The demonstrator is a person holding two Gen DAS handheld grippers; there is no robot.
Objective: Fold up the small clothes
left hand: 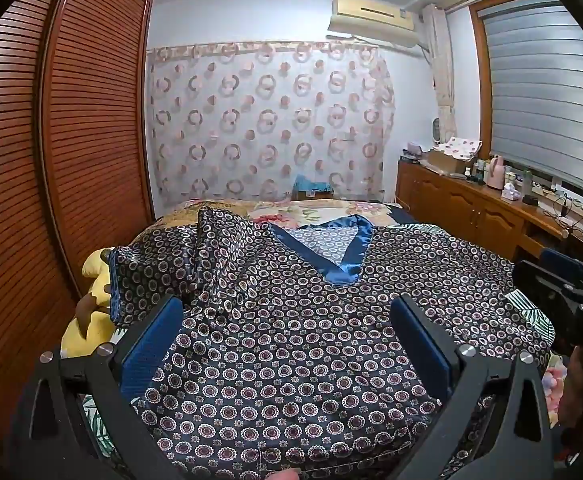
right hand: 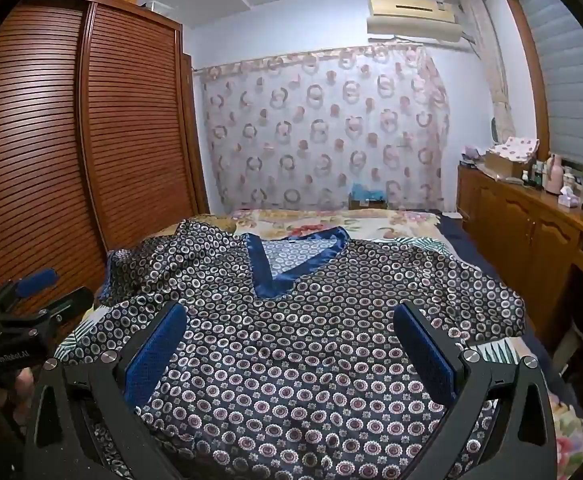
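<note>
A dark satin top (left hand: 291, 320) (right hand: 311, 340) with ring print and a blue V-neck band (left hand: 331, 256) (right hand: 287, 264) lies spread on the bed, its neck pointing away from me. Its left sleeve (left hand: 211, 252) is rumpled and folded up; the right sleeve (right hand: 471, 292) lies flatter. My left gripper (left hand: 287, 320) hovers open above the top's lower part, nothing between its blue pads (left hand: 151, 344). My right gripper (right hand: 291, 328) also stands open over the lower part, empty. Each gripper shows in the other's view at the side: the right gripper (left hand: 563, 300), the left gripper (right hand: 31, 300).
The bed (right hand: 331, 220) carries a floral cover. A slatted wooden wardrobe (left hand: 71, 140) stands close on the left, a wooden sideboard (right hand: 531, 232) with bottles on the right. A yellow plush toy (left hand: 87, 320) lies by the bed's left edge. A patterned curtain (left hand: 267, 120) hangs behind.
</note>
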